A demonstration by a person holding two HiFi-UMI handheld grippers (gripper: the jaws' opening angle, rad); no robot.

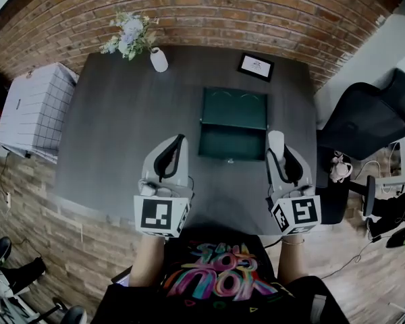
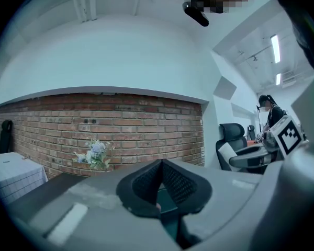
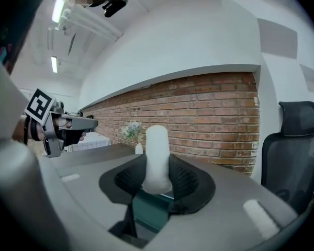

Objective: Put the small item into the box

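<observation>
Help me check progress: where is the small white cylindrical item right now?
The small white cylindrical item is clamped in the right gripper, at the head view's right, just right of the open green box.

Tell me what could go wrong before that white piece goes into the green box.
1. The right gripper pinches the white cylindrical item by one end, most of it sticking out past the pads; it could tilt or slip.
2. The item is off the right edge of the open green box, not over it; released here, it would likely land on the dark grey table and might roll.
3. The left gripper, shut and empty, is apart from the box, so a bump could shift it.
</observation>
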